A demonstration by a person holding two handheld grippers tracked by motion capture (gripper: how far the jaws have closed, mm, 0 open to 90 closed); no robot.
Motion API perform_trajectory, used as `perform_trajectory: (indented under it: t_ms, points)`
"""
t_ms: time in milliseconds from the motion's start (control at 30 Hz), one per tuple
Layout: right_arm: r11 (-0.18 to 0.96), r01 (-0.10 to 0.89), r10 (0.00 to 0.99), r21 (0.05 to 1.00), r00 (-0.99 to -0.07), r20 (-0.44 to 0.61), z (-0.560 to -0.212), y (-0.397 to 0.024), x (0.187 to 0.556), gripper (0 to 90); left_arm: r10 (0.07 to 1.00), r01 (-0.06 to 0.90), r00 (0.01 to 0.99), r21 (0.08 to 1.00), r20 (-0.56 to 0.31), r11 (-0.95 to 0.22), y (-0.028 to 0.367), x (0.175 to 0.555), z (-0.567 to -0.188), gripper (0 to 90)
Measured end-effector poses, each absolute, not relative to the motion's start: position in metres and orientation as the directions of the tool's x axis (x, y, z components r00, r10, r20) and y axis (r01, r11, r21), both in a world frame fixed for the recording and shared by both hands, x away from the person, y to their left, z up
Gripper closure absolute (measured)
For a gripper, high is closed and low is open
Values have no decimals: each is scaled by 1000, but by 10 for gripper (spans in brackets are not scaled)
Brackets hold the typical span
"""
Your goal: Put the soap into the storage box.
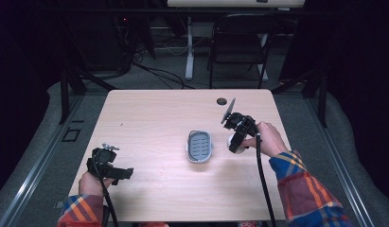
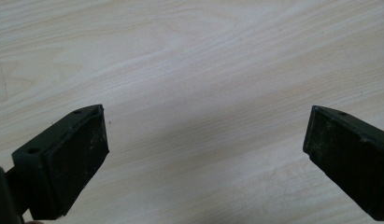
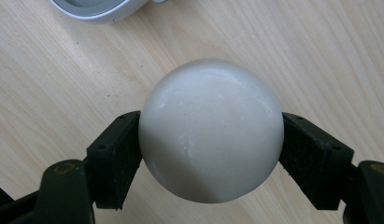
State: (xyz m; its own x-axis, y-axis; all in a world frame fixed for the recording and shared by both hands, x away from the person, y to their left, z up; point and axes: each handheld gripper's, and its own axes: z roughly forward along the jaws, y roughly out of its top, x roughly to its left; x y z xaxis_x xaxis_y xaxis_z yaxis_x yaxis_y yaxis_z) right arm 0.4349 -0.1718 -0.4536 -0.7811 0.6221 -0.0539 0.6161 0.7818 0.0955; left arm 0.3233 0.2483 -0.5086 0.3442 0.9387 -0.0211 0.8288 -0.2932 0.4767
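Note:
A white rounded soap bar (image 3: 210, 130) sits between the jaws of my right gripper (image 3: 210, 158), which is shut on it just above the wooden table (image 1: 154, 118). In the high view the right gripper (image 1: 235, 142) is right of a grey-and-white soap dish (image 1: 199, 146) at the table's middle, and the soap (image 1: 231, 140) shows as a small white patch under it. The dish's rim (image 3: 94, 11) peeks in at the top of the right gripper view. My left gripper (image 1: 117, 173) rests near the front left of the table, open, with only bare wood between its fingers (image 2: 73, 158).
A round cable hole (image 1: 222, 101) lies near the table's far edge. Beyond the table stand a black folding chair (image 1: 239, 45) and a white desk leg (image 1: 189, 47), with cables on the floor.

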Motion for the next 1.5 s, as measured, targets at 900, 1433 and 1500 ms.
perform_trajectory:
  t_ms: [900,1433,1500]
  points:
    - [819,563,570,110,-821,-42,-448,-132,446,247,937,831,347,472,-25,-295,248,323,-509,0]
    - [839,532,539,116,-842,-34,-449,-106,455,247,935,829,354,471,-24,-301,250,323,-509,0]
    - [840,530,536,113,-843,-33,-449,-104,455,247,935,830,353,470,-25,-301,250,323,-509,0]
